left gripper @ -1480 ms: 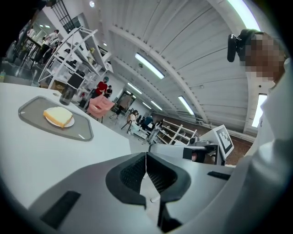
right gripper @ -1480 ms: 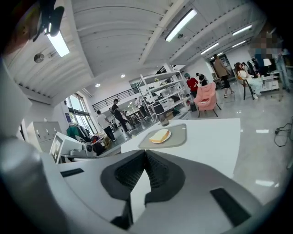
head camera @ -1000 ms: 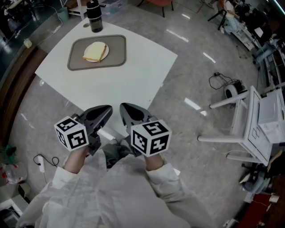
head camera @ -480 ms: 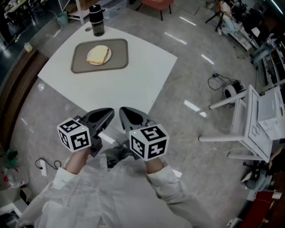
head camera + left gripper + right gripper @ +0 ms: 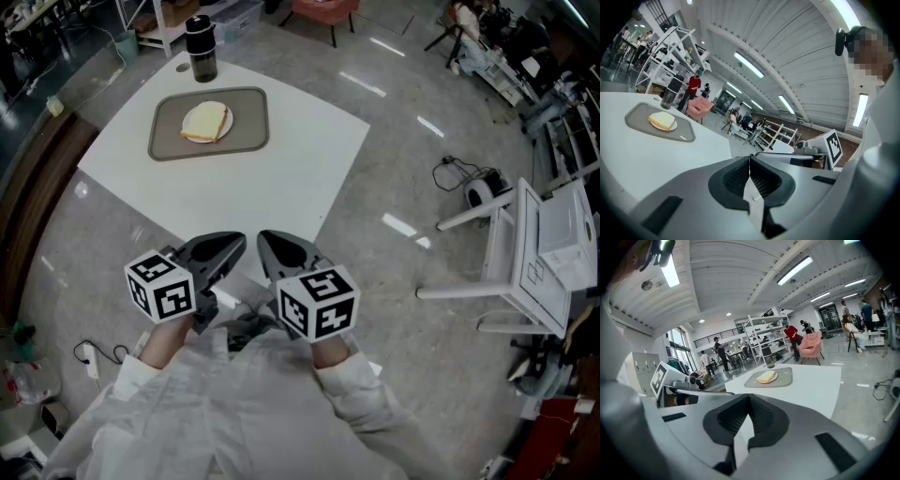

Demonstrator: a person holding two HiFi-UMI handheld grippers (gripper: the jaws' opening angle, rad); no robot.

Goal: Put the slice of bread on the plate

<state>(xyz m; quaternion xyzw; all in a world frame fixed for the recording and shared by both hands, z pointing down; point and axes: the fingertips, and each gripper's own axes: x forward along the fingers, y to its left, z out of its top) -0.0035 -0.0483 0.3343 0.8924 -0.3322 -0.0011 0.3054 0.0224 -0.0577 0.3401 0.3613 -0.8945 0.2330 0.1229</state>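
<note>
A slice of bread (image 5: 207,121) lies on a small white plate (image 5: 222,125), which rests on a grey tray (image 5: 247,120) at the far side of a white table (image 5: 272,173). The bread (image 5: 663,120) appears in the left gripper view and, as a small bread slice (image 5: 765,376), in the right gripper view. My left gripper (image 5: 236,246) and right gripper (image 5: 268,242) hang side by side near my body, below the table's near edge, far from the bread. Both have their jaws closed together with nothing between them.
A black bottle (image 5: 200,49) stands at the table's far corner behind the tray. A white frame stand (image 5: 511,253) and a cable reel (image 5: 483,190) sit on the floor to the right. A curved wooden ledge (image 5: 28,197) runs along the left. People stand in the distance.
The table and tray have shifted slightly in the head view as my head moved. Both grippers stay shut and drifted a little downward in the picture.
</note>
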